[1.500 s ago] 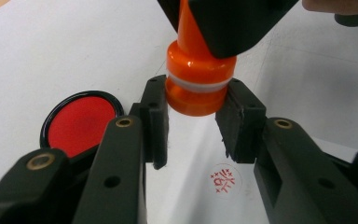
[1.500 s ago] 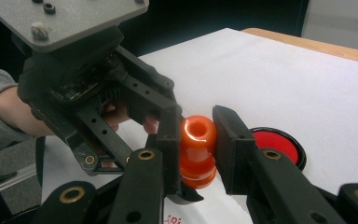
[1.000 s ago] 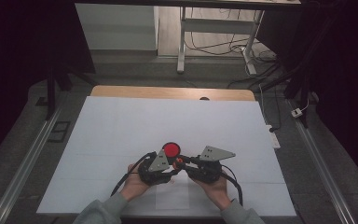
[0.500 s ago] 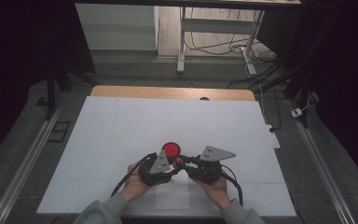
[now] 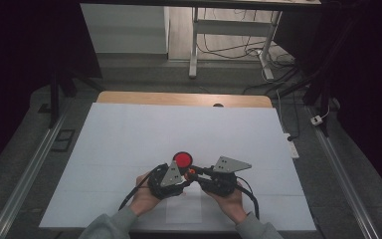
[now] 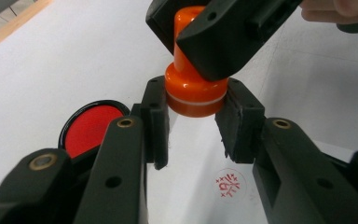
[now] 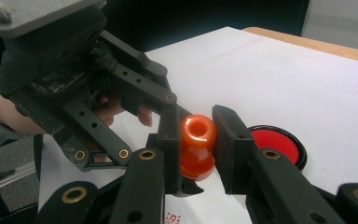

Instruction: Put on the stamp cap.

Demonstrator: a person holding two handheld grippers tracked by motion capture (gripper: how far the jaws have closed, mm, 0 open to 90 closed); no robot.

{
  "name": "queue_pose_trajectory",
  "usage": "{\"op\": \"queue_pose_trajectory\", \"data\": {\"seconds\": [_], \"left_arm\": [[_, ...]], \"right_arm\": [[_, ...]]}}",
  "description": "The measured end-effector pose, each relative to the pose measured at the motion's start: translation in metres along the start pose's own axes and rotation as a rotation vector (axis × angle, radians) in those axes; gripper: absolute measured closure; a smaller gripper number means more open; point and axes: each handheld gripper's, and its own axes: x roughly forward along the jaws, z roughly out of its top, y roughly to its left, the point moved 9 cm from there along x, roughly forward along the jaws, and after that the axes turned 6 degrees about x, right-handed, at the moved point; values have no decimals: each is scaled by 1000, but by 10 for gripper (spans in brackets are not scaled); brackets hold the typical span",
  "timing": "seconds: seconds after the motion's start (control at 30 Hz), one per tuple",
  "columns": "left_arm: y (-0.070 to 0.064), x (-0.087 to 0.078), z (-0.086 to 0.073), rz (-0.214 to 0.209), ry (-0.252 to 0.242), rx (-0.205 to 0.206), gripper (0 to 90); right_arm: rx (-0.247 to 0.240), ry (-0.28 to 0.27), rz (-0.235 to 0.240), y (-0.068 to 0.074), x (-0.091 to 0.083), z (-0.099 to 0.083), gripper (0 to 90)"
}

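An orange stamp [image 6: 196, 95] hangs just above the white paper, between my two grippers. My right gripper [image 7: 198, 133] is shut on its round top knob. From the other side my left gripper [image 6: 196, 109] has its pads pressed against the stamp's wide base. In the high view both grippers, left [image 5: 186, 176] and right [image 5: 193, 172], meet tip to tip near the table's front, each in a hand. Just beyond them lies a round black ink pad [image 5: 182, 159] with a red face. A red stamped mark [image 6: 228, 183] shows on the paper below the stamp.
White paper [image 5: 129, 134] covers most of the wooden table [image 5: 179, 98]. Metal rails [image 5: 25, 174] run along both sides of the table. Desk legs and cables [image 5: 229, 50] stand on the floor beyond the far edge.
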Motion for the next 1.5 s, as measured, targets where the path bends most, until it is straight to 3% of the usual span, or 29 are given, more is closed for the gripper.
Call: {"op": "queue_pose_trajectory", "data": {"seconds": [0.33,0.57,1.5], "left_arm": [[-1,1,-2,-9,29,-2,649],[1,0,0,4,-17,12,646],[4,4,-4,0,-3,-21,578]], "right_arm": [[4,1,-1,0,2,-4,728],[20,-16,13,-1,0,0,725],[6,-20,-6,-2,2,-1,724]]}}
